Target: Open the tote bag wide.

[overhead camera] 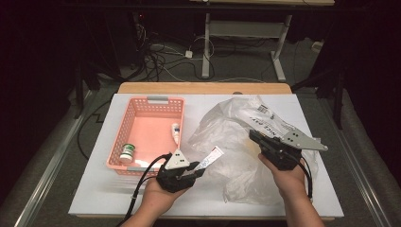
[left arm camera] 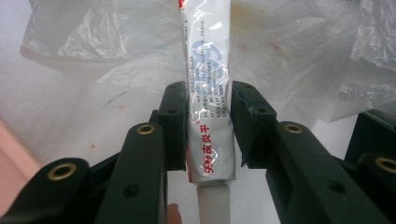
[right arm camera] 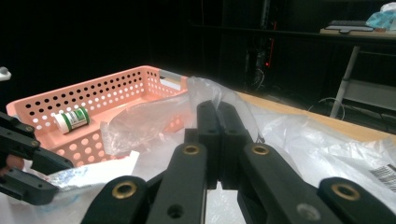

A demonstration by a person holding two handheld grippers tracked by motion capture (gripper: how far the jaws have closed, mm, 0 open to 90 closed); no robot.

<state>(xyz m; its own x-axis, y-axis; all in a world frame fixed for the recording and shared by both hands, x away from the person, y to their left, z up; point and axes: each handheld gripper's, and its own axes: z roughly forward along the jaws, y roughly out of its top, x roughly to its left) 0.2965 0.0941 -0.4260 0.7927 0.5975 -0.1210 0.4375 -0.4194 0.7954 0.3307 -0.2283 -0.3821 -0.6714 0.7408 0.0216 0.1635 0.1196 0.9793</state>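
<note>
- Pinching a white tube [left arm camera: 208, 102] crosswise, the left gripper [overhead camera: 182, 172] has its fingers [left arm camera: 173, 121] pressed on both sides.
- Plastic bag [overhead camera: 236, 137] lies at the tube's three o'clock, its film pinched in the right gripper [overhead camera: 265, 142].
- Pink basket [overhead camera: 137, 109], at ten o'clock, holds a green-labelled bottle [overhead camera: 126, 152].

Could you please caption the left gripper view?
Left gripper clamps a white tube above a crumpled plastic bag.

A dark lab: loose floor cables [overhead camera: 156, 59] and bare adjustable desk frames [overhead camera: 246, 42].
</note>
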